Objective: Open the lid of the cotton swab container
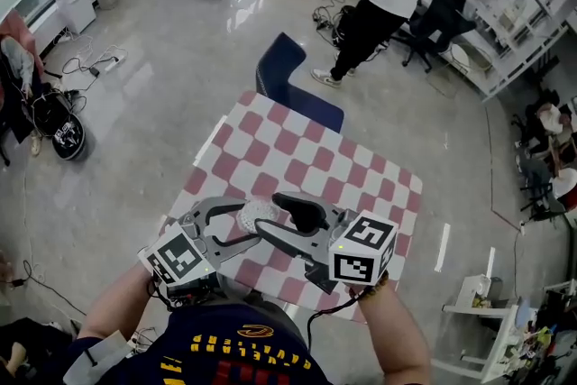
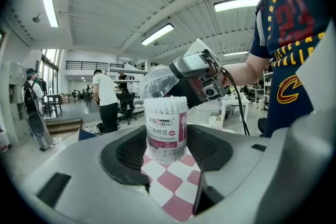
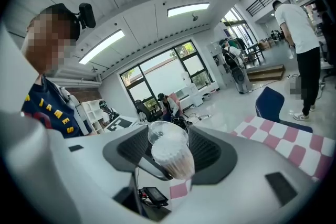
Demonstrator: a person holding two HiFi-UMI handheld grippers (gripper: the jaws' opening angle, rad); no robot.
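The clear cylindrical plastic cotton swab container [image 2: 166, 126], w/ a pink-and-white label and packed w/ white swab tips, is seen upright btwn the jaws of the left gripper [image 2: 168, 148]. Those jaws are closed in on it: both dark ribbed pads are pressed against its sides, low on the body, so the container is clamped. Under the jaws the red-and-white checkered table [image 2: 173, 186] is visible, w/ the container's base seen against it.

The clear domed lid [image 2: 156, 80] is already flipped up and tilted back at the far side of the container's mouth, ahead of the left jaws. It is met there by the right gripper [image 3: 168, 153], whose jaws are narrowed to approx. the lid's width. In the right gripper view the lid fills the gap btwn the pads and appears gripped at its rim. The swab-filled mouth is seen just below the lid, also btwn those jaws, w/ one grey left jaw crossing beneath it.

In the head view both grippers are seen tip to tip over the near part of the table, w/ the container btwn them.
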